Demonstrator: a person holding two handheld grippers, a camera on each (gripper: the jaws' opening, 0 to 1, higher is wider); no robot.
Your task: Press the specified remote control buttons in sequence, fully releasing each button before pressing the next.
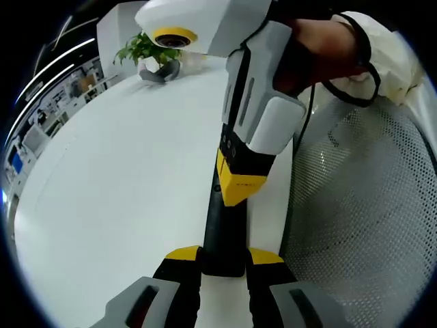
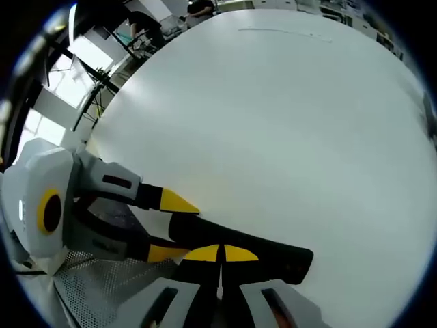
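Left gripper clamps the long black plastic remote control.
Right gripper, jaws together (yellow tips touching), presses down on that remote above the white table.

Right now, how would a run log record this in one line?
left gripper: shut on remote | right gripper: shut, tips over remote | surface: white table

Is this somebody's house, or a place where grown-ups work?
Probably a workplace, like an office or lab. The remote control lies on a big white table with a potted plant at its far end, beyond that are shelves of equipment, and a mesh chair stands beside the table.
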